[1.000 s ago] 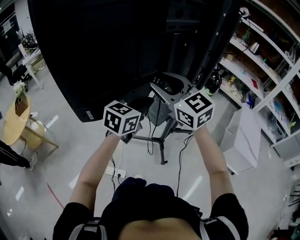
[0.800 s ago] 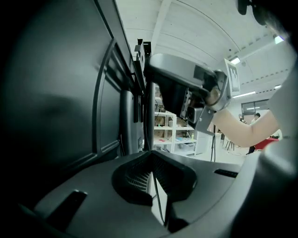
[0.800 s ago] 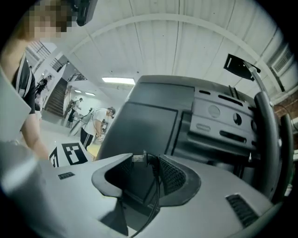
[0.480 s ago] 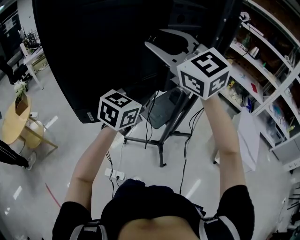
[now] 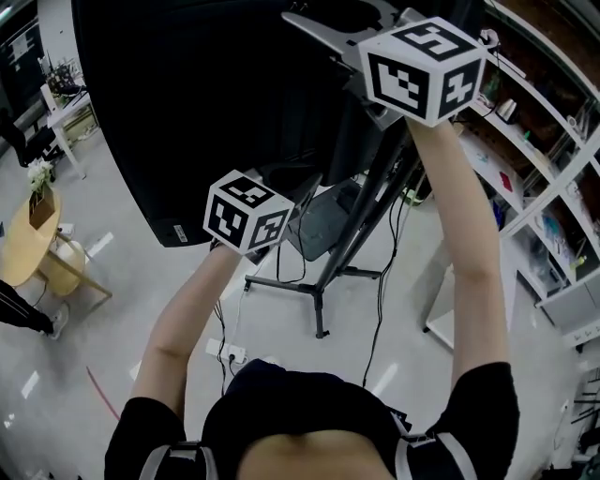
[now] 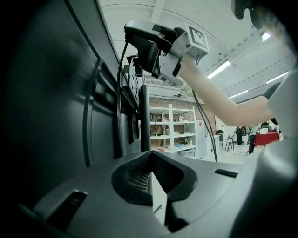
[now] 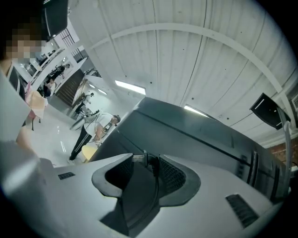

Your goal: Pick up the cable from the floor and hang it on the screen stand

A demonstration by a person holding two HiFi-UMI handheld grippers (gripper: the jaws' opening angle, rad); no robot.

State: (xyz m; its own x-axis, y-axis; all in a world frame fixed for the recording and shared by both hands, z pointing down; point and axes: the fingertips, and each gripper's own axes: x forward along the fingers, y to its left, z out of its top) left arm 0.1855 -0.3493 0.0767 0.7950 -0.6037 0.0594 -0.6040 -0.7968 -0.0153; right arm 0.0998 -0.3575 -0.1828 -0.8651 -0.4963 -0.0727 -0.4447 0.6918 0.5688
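My right gripper [image 5: 311, 19] is raised high at the top edge of the big black screen [image 5: 206, 112], its marker cube [image 5: 422, 67] above my head. Its jaws are shut on a thin black cable [image 7: 155, 188] whose metal plug [image 7: 138, 158] sticks out at the fingertips. In the left gripper view that right gripper [image 6: 139, 39] shows overhead, and the cable [image 6: 120, 93] hangs from it down the back of the screen beside the stand's pole [image 6: 145, 116]. My left gripper [image 6: 152, 174] sits lower, at the screen's bottom edge, its jaws close together with nothing between them.
The stand's legs [image 5: 317, 292] spread on the pale floor with several cables [image 5: 380, 281] trailing to a power strip [image 5: 230, 353]. White shelving [image 5: 548, 178] lines the right side. A round wooden table [image 5: 28, 239] stands at the left.
My right gripper has risen with the cable from chest height to the top of the screen. The left gripper has stayed about where it was.
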